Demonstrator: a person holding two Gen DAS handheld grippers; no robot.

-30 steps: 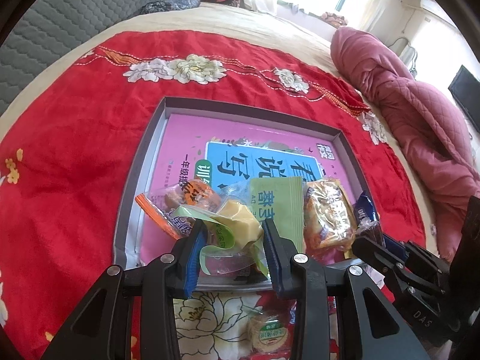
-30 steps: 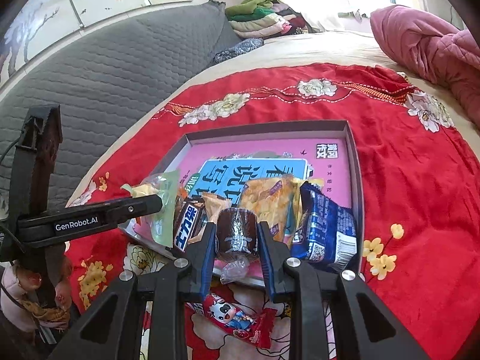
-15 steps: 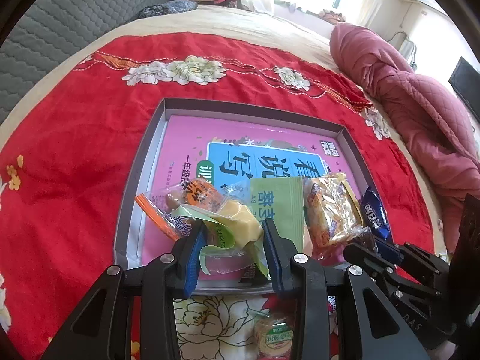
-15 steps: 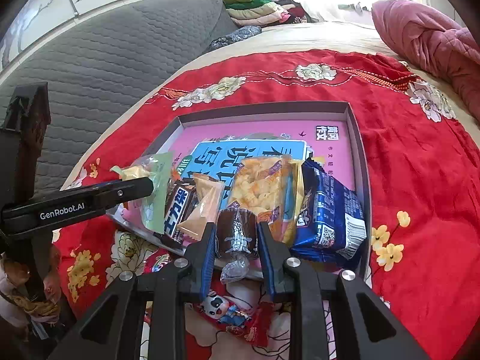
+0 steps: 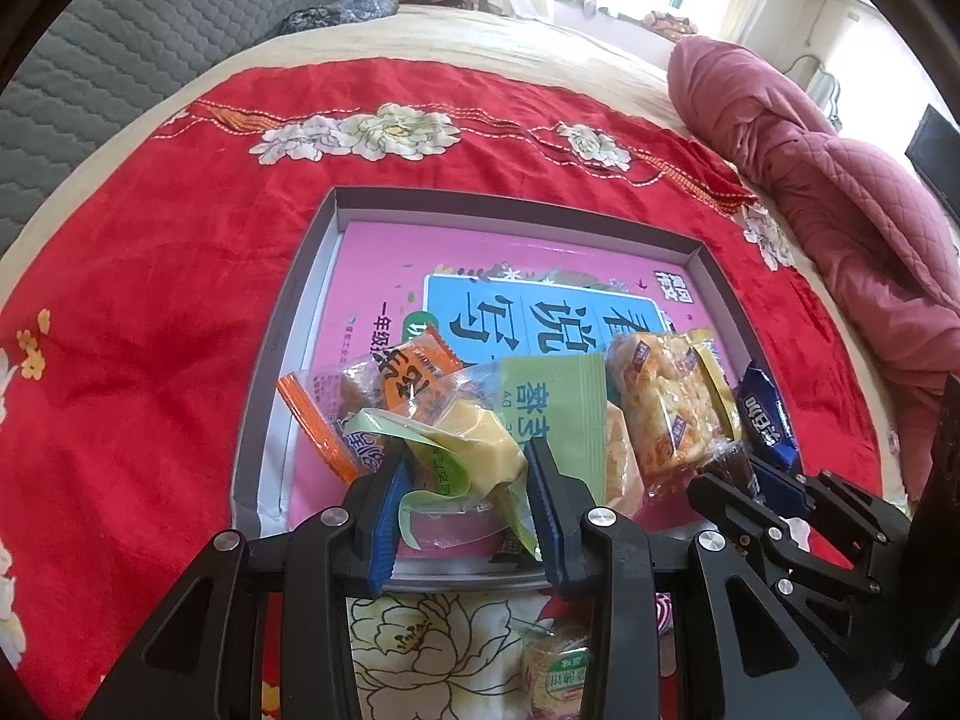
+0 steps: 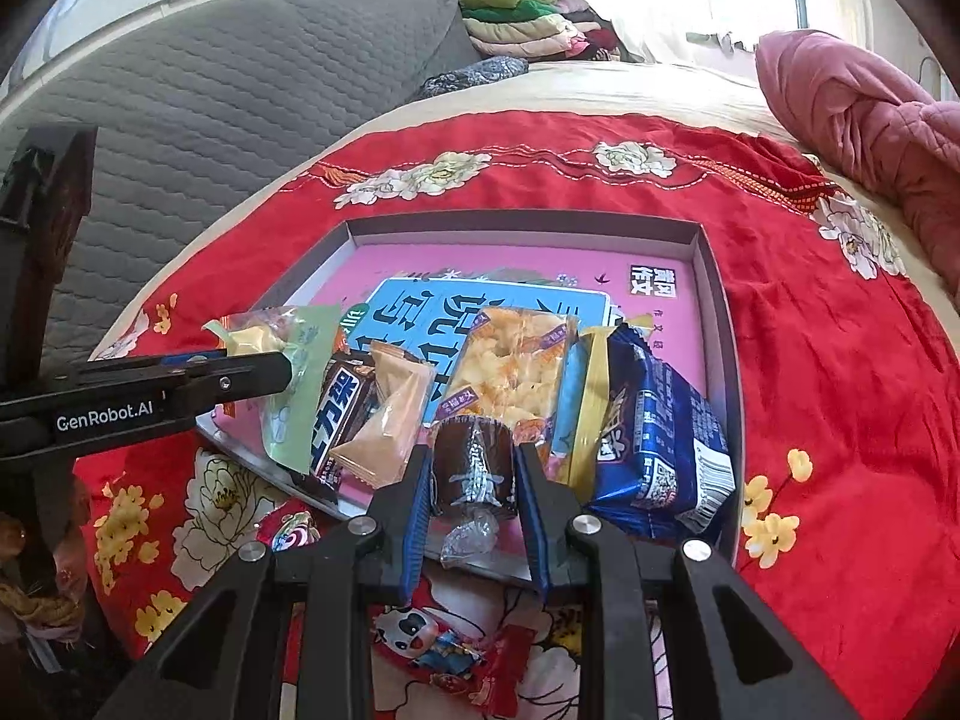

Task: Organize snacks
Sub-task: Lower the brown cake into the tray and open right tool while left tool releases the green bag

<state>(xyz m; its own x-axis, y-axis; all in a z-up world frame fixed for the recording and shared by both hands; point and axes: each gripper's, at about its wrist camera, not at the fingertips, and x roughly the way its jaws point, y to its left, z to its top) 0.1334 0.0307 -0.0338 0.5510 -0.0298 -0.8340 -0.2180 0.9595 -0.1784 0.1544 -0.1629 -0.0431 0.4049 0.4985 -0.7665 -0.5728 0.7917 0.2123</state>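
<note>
1. Two grippers each clamp a snack above the tray's (image 5: 282,360) near edge: the left gripper (image 5: 465,468) grips a yellow wrapped cake (image 5: 474,438), the right gripper (image 6: 471,468) a brown wrapped candy (image 6: 474,465).
2. Both snacks lie just ahead of the fingers; the candy's long axis runs along them.
3. Readable writing: "GenRobot.AI" on the left gripper's side; the blue packet (image 6: 654,450) and pink book (image 5: 528,264) carry Chinese print.

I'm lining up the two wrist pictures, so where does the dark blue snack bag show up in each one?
Left wrist view: the dark blue snack bag is at the right edge of the tray, mostly hidden behind the right claw.
Right wrist view: it lies lower right in the tray, just right of the claw.
Shared landmark: the golden crispy snack pack immediately to its left.
</note>
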